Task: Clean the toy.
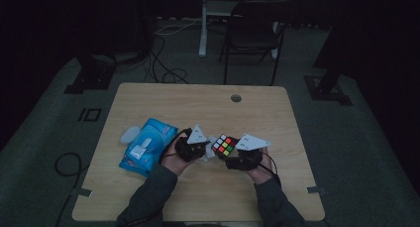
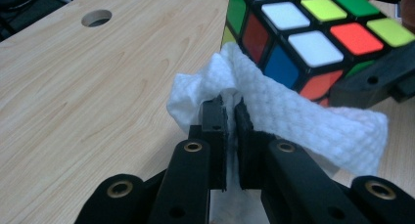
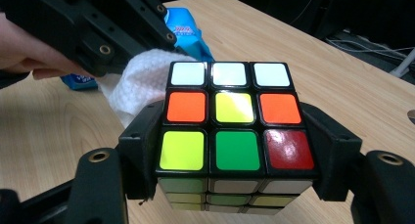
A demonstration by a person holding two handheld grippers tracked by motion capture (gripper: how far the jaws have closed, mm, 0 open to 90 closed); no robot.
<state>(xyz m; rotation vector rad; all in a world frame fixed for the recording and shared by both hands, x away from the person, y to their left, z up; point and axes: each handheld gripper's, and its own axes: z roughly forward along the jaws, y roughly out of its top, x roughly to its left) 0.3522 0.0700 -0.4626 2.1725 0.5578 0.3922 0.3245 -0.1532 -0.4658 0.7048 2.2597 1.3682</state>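
Note:
A scrambled puzzle cube (image 1: 224, 145) (image 3: 234, 131) sits clamped between the jaws of my right gripper (image 1: 233, 155) (image 3: 235, 150), held just above the wooden table (image 1: 198, 100). My left gripper (image 1: 200, 150) (image 2: 230, 111) is shut on a white textured wipe (image 2: 288, 111) (image 3: 142, 82). The wipe presses against the cube's (image 2: 298, 43) side face. In the right gripper view the left gripper's black frame and the hand holding it sit at the upper left, with the wipe bunched beside the cube.
A blue pack of wipes (image 1: 147, 145) (image 3: 188, 31) lies on the table left of the hands, with a pale lid or sheet (image 1: 130, 134) beside it. A cable hole (image 1: 236, 98) (image 2: 96, 17) is in the far part of the table. A black chair (image 1: 252, 28) stands beyond.

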